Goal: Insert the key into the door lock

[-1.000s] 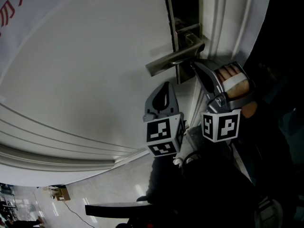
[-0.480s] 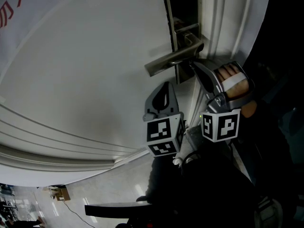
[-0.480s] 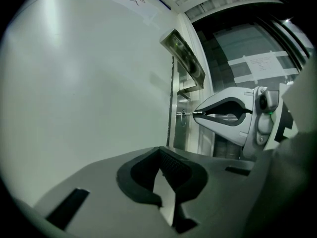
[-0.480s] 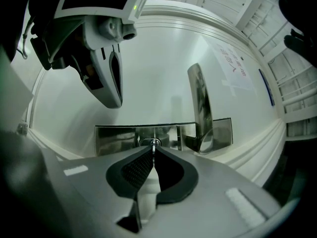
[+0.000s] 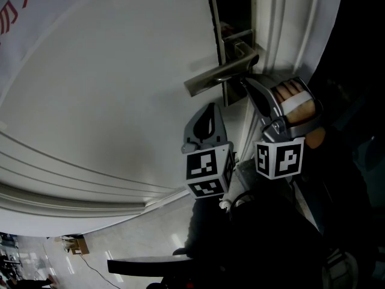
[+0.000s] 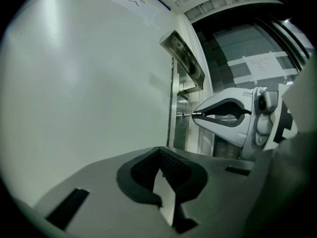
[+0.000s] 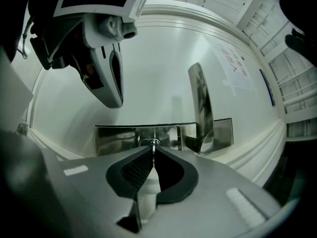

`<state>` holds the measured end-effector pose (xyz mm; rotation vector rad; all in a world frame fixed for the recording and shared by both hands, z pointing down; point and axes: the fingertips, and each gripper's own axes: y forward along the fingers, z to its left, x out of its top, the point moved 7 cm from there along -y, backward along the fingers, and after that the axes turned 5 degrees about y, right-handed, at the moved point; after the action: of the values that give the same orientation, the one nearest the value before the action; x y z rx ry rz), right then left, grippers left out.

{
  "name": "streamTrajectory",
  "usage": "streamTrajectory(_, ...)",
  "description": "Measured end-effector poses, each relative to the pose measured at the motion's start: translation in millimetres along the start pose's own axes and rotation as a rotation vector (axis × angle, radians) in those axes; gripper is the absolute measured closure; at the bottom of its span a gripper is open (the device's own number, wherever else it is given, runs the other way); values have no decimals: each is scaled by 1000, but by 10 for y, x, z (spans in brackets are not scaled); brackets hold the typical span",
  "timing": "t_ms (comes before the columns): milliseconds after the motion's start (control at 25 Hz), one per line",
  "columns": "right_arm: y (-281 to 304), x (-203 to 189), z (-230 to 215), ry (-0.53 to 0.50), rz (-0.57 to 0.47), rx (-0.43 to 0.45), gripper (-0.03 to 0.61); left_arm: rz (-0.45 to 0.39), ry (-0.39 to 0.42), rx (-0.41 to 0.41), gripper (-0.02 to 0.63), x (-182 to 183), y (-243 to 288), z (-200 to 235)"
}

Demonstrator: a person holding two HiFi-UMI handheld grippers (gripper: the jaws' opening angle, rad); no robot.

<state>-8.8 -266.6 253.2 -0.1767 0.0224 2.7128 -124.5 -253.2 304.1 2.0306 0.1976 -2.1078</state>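
The steel lock plate (image 5: pixel 227 17) with its lever handle (image 5: pixel 219 77) sits at the edge of the white door (image 5: pixel 108 101). My right gripper (image 5: pixel 243 82) is shut on the key (image 7: pixel 153 146), whose thin blade reaches the round keyhole (image 7: pixel 150 142) on the lock plate (image 7: pixel 119 135), left of the handle (image 7: pixel 200 103). In the left gripper view the right gripper (image 6: pixel 194 114) holds the key (image 6: pixel 187 114) at the cylinder (image 6: pixel 182 118). My left gripper (image 5: pixel 210 108) hangs back from the door, below the handle, shut with nothing in it (image 6: pixel 159 155).
The door frame (image 5: pixel 289 23) runs just right of the lock. A raised moulding (image 5: pixel 72 185) crosses the door's lower panel. A red-lettered sheet (image 5: pixel 12 11) is stuck on the door at the far left. A dark sleeve (image 5: pixel 271 239) fills the lower right.
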Motion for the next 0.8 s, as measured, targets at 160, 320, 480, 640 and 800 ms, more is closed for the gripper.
streamTrajectory(160, 6, 4, 0, -4, 5, -1, 566, 1, -2, -1, 612, -1, -5, 10)
streamTrajectory(320, 8, 7, -1, -6, 8, 0, 566, 0, -4, -4, 612, 2, -5, 18)
streamTrajectory(480, 10, 8, -2, -7, 9, 1, 566, -2, -5, -4, 612, 2, 1, 22)
streamTrajectory(640, 12, 5, 1, -6, 11, 1, 566, -3, -6, -8, 612, 1, 9, 19)
streamTrajectory(800, 14, 5, -1, -6, 11, 2, 566, -5, -6, -11, 612, 5, 12, 17)
